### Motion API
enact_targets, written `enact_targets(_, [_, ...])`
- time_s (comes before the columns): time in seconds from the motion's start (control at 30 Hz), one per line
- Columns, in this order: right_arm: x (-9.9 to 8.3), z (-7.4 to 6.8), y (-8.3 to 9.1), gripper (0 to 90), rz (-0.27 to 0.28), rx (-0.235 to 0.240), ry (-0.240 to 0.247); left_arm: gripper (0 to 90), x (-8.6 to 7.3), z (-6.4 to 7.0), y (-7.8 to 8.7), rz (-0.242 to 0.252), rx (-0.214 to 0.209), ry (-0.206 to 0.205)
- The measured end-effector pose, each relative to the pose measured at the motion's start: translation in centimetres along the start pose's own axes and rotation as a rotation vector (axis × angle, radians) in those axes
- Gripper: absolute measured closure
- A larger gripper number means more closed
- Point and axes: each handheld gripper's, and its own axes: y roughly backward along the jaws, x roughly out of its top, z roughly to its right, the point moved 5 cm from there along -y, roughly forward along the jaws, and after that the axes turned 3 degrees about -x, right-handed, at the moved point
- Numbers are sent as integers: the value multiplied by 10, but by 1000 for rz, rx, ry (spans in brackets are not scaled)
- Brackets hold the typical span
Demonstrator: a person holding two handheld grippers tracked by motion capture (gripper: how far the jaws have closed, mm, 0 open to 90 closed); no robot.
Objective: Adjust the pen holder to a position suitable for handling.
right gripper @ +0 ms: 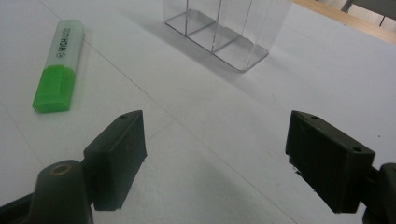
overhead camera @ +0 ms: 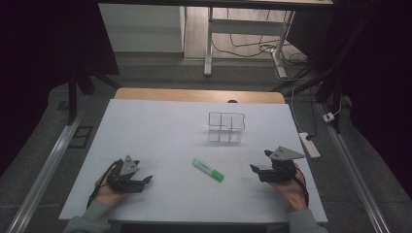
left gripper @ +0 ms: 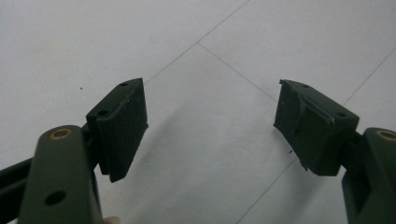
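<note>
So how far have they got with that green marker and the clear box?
Nothing looks done: the green highlighter lies flat on the white table, apart from the clear divided holder, whose compartments look empty. Nothing is in hand; the left gripper and right gripper hold open jaws. Picking up and placing probably remain.

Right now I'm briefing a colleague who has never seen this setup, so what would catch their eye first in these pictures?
Most striking is the bright green highlighter with a translucent cap, lying flat near the middle of the white table. Behind it, farther from the person, stands a clear plastic organizer divided into compartments. The left tool and right tool sit low at the near edge on either side of the highlighter, jaws apart with nothing between them.
</note>
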Motion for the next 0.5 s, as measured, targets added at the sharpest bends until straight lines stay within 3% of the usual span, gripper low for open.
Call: enact_targets(0.5, [-2, -2, -7, 219, -35, 13, -1, 251, -2, 1, 1, -7, 3, -4])
